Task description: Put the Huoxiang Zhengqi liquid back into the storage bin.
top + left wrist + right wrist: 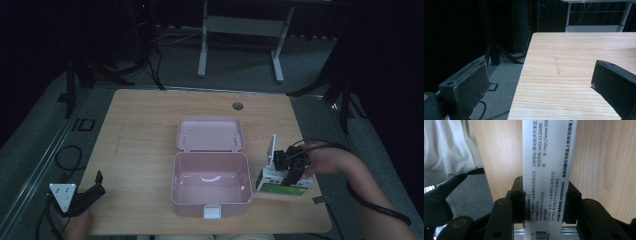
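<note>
My right gripper (292,175) is shut on a white and green medicine box (282,183), just right of the pink case and near the table's front right. In the right gripper view the box (546,177) runs up between both black jaws, its printed white side facing the camera, and the pads press its two edges. A pink plastic case (211,184) lies open mid-table, its lid (210,134) flat behind it. My left gripper (95,187) rests at the table's front left corner, jaws wide apart with nothing between them; in its own view the left gripper (541,75) spans bare wood.
The wooden table (145,130) has a round cable hole (237,106) at the back. A white desk frame (240,35) stands on the floor beyond. Cables lie on the floor at the left (67,157). The person's light clothing (446,150) fills the upper left of the right gripper view.
</note>
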